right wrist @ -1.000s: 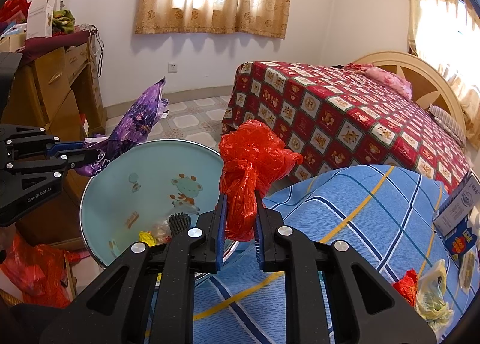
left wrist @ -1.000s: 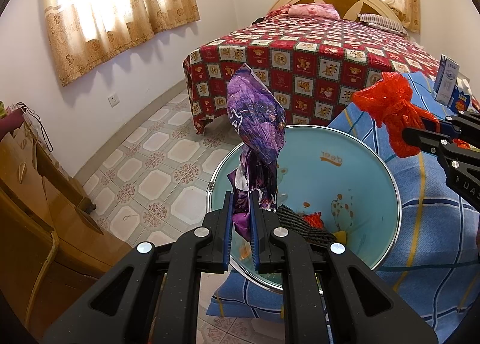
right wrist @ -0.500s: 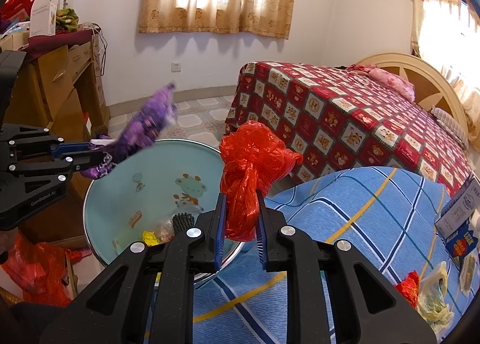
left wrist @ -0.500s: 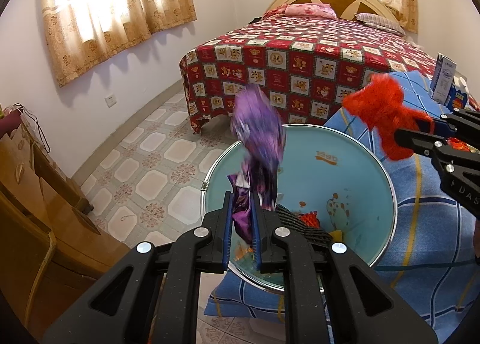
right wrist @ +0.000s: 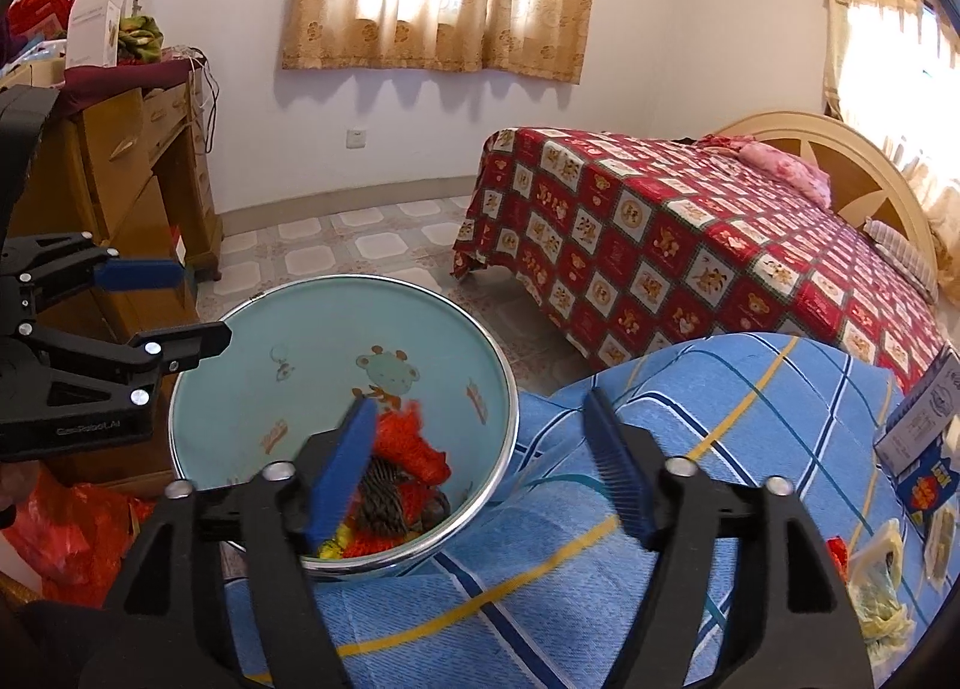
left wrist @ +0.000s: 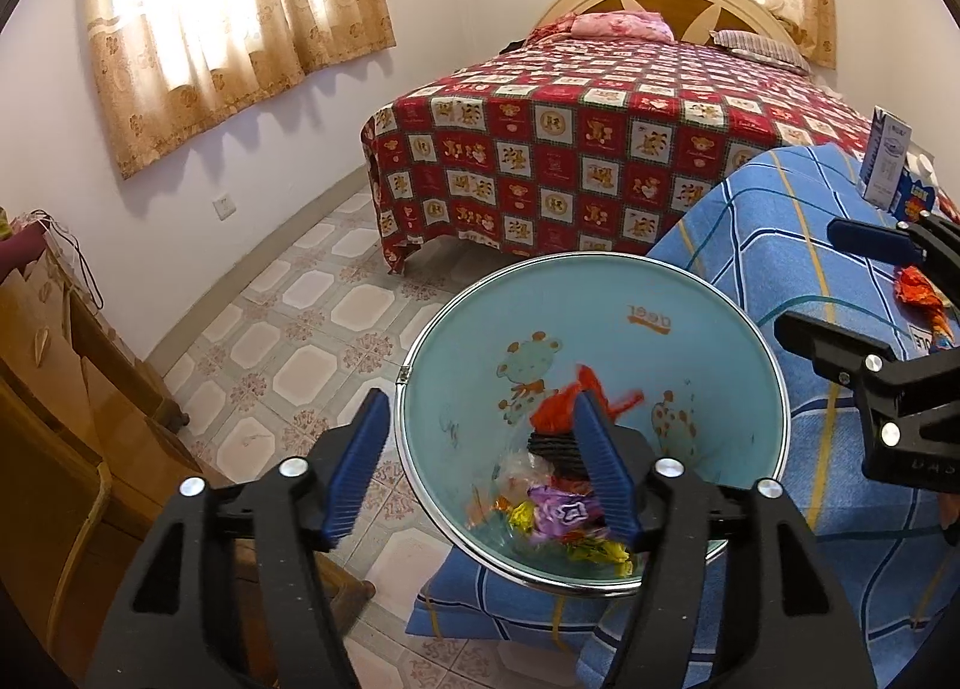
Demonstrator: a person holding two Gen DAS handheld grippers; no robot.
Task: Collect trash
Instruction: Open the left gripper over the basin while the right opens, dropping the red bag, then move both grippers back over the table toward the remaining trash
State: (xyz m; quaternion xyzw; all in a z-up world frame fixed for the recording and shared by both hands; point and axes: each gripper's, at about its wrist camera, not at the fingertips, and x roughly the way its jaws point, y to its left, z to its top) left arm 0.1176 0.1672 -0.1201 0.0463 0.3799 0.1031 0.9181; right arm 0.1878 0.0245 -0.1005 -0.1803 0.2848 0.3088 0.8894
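Broadly, the far side of the room is taken up by a bed (left wrist: 600,149) covered with a red checked bear-print spread, and the near side by a tabletop (right wrist: 690,449) draped in a blue striped cloth. A light blue trash bin (left wrist: 600,323) with a metal rim is seen at the edge of that cloth, its mouth tilted toward both cameras. Inside it a red plastic bag (right wrist: 414,443) is seen lying on a dark ribbed item, with a purple wrapper (left wrist: 564,509) and small yellow scraps lower down. The left gripper (left wrist: 477,473) is held over the bin's near rim, its fingers spread wide with nothing between them. The right gripper (right wrist: 477,467) is likewise held wide apart and empty, straddling the bin's rim and the cloth. More litter (right wrist: 876,593) is left on the cloth at the right, beside a blue and white carton (right wrist: 924,437).
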